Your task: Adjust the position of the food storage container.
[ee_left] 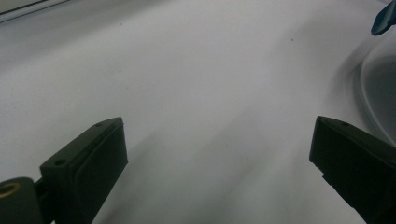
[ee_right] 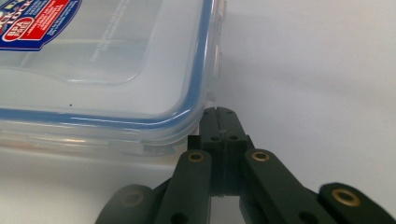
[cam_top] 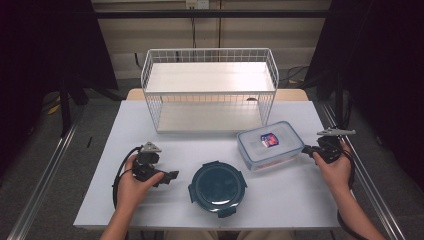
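Observation:
A clear rectangular box with a blue-rimmed lid and a red and blue label lies right of centre on the white table. A dark teal round container sits in front of it, and its pale rim shows in the left gripper view. My left gripper rests low over the table, left of the round container, open with nothing between its jaws. My right gripper is shut, jaws pressed together, with its tip at the box's near corner, under the lid's edge.
A white wire rack with two shelves stands at the back of the table. The table's right edge runs close by my right hand. Dark curtains hang on both sides.

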### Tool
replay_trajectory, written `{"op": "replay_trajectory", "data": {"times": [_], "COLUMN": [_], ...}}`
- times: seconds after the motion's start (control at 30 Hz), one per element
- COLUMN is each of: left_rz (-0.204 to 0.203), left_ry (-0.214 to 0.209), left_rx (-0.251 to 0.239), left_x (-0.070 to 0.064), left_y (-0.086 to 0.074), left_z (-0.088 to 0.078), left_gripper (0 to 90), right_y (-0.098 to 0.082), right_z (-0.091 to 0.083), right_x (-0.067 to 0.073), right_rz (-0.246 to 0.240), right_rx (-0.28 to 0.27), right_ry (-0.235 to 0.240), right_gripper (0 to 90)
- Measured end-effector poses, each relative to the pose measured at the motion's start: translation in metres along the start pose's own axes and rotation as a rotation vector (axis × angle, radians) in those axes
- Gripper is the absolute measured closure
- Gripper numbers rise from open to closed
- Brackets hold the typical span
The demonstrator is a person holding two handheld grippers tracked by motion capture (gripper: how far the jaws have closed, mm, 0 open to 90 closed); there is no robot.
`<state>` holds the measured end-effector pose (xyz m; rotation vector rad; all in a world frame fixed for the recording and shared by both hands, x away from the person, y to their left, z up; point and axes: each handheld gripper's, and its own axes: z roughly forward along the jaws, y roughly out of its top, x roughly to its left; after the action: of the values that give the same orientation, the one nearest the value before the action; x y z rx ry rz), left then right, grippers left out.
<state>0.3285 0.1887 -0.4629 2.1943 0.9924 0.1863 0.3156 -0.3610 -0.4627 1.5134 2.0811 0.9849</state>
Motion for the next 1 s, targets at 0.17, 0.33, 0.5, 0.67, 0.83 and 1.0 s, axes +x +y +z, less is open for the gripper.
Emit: {"op": "replay_trajectory", "data": {"times": [0.17,0.33,0.5,0.67,0.83,1.0], "left_rz": [-0.011,-0.018,-0.011,-0.027,-0.048,-0.065], "left_ry": [0.001,0.005,0.006,0.005,0.011,0.008], "left_rx": [0.010,0.002,0.004,-0.006,-0.006,-0.011], "left_x": [-0.002,-0.002,-0.003,-0.003,-0.002,-0.003], "left_y": [0.001,0.001,0.003,0.003,0.002,0.002], "left_z": [-0.001,-0.003,-0.007,-0.008,-0.010,-0.009], "left_gripper": [4.0,4.0,3.9,4.0,3.9,3.9], "right_y": [0.000,-0.002,-0.004,-0.003,0.000,0.001], "right_z": [0.000,-0.001,-0.005,-0.004,0.000,0.002], "right_x": [0.012,0.023,0.039,0.051,0.068,0.080], "right_rz": [-0.013,-0.025,-0.042,-0.061,-0.098,-0.119], "right_rx": [0.007,0.013,0.018,0.026,0.038,0.045], "right_ry": [0.008,0.018,0.045,0.067,0.088,0.093], "right_gripper": [90.0,90.0,90.0,90.0,90.0,90.0]}}
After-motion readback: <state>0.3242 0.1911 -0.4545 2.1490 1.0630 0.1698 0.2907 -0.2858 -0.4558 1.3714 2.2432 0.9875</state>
